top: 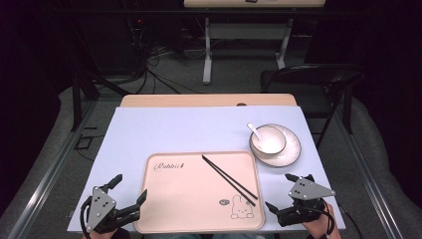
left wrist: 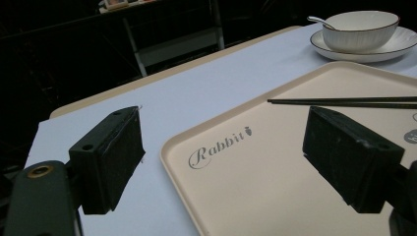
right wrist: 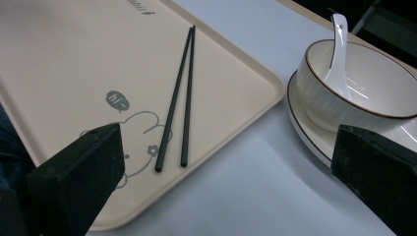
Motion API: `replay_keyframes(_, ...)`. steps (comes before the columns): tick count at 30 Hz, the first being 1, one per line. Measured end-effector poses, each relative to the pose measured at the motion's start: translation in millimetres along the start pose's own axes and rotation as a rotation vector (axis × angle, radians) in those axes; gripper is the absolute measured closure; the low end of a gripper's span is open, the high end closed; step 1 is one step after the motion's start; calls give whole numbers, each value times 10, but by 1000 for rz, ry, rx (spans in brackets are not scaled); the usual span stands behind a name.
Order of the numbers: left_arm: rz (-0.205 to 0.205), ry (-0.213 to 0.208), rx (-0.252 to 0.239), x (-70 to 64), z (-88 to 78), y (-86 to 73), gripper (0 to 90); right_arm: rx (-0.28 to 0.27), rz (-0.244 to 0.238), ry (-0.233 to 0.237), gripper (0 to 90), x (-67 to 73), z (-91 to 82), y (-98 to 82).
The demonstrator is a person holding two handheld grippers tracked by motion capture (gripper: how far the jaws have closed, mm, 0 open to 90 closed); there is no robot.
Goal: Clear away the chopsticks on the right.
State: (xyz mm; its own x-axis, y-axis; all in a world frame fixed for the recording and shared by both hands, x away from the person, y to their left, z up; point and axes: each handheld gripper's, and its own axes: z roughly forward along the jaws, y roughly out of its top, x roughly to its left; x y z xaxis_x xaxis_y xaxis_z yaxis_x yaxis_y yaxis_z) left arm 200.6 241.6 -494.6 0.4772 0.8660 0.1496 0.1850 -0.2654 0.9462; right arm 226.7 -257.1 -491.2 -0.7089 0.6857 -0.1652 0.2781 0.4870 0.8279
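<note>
Chopsticks (top: 229, 177): black pair, lying diagonally on right half of pink tray (top: 199, 225), tips near rabbit print; appear already placed.
Right gripper (top: 280, 193): jaws wide apart, empty, just right of tray.
Left gripper (top: 131, 188): jaws apart, empty, straddling tray's left edge.
Bowl (top: 269, 138) with spoon (top: 255, 131) on plate (top: 292, 149): off tray, beyond its right corner (likely next to move).

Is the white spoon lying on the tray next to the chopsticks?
No, the white spoon stands in the bowl, beside the tray where the chopsticks lie.
</note>
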Motion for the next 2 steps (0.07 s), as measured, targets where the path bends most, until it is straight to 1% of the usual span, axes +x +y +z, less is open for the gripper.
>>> replay_keyframes(1,0,-1,1,0,0,1,154,3,4,-18,0,-11,1,-17)
replay_keyframes(2,-1,-1,1,0,2,0,154,16,10,-45,0,-36,-2,-20)
